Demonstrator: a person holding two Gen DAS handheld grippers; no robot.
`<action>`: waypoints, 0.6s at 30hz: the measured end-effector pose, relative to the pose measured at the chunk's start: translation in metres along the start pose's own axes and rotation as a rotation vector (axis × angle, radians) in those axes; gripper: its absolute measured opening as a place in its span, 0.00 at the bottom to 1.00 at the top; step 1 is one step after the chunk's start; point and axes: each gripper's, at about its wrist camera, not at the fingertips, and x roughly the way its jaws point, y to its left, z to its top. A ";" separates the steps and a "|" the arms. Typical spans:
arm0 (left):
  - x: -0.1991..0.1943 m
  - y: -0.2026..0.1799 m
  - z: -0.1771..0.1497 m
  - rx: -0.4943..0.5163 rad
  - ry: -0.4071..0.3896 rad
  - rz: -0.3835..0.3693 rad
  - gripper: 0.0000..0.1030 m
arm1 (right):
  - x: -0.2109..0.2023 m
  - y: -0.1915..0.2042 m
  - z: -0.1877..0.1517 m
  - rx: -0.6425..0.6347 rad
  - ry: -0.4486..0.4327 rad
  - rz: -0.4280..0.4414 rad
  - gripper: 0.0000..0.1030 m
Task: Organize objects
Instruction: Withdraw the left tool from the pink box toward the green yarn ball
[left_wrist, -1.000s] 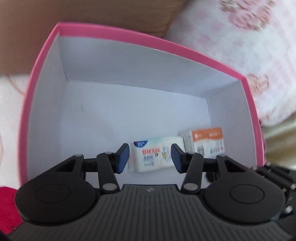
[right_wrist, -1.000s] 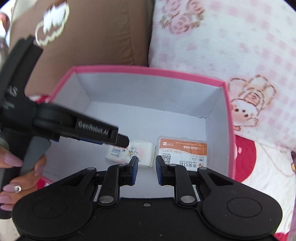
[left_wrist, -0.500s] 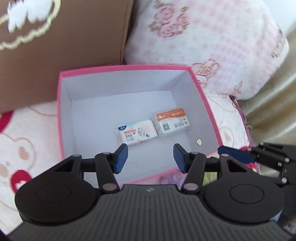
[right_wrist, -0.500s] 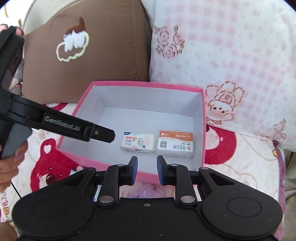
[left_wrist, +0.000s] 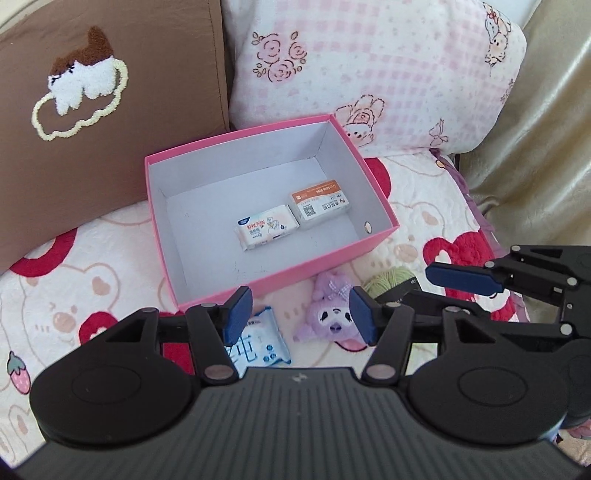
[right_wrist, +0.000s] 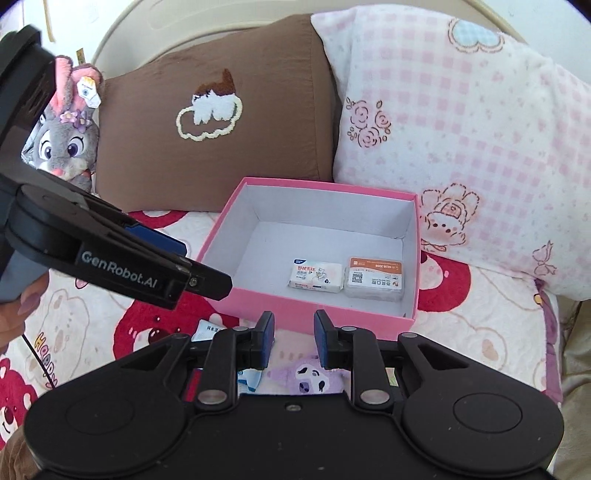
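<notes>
A pink box (left_wrist: 380, 242) (right_wrist: 229, 236) with a white inside lies on the bed. It holds a white tissue pack (left_wrist: 266, 227) (right_wrist: 314, 275) and an orange-topped pack (left_wrist: 319, 204) (right_wrist: 373, 279), side by side. In front of the box lie a blue wipes pack (left_wrist: 260, 339) (right_wrist: 248, 380), a purple plush toy (left_wrist: 330, 319) (right_wrist: 306, 376) and green yarn (left_wrist: 388, 279). My left gripper (left_wrist: 297, 314) is open and empty above the wipes and plush. My right gripper (right_wrist: 293, 334) is open and empty, held back from the box's near wall.
A brown cushion (left_wrist: 92, 110) (right_wrist: 221, 110) and a pink checked pillow (left_wrist: 369, 66) (right_wrist: 461, 129) stand behind the box. A grey rabbit plush (right_wrist: 70, 140) sits at the far left. A beige curtain (left_wrist: 535, 129) hangs on the right.
Both grippers have pulled back and up from the box. The left one left the white tissue pack lying in the box. The right gripper's fingers have opened a little.
</notes>
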 end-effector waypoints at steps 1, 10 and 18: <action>-0.005 -0.003 -0.002 0.007 0.000 0.003 0.56 | -0.007 0.002 -0.002 -0.008 -0.006 -0.001 0.26; -0.042 -0.027 -0.022 0.065 0.055 0.012 0.61 | -0.047 -0.003 -0.026 -0.025 -0.006 -0.013 0.30; -0.078 -0.046 -0.042 0.119 0.072 0.041 0.67 | -0.075 -0.008 -0.050 -0.029 -0.031 -0.004 0.40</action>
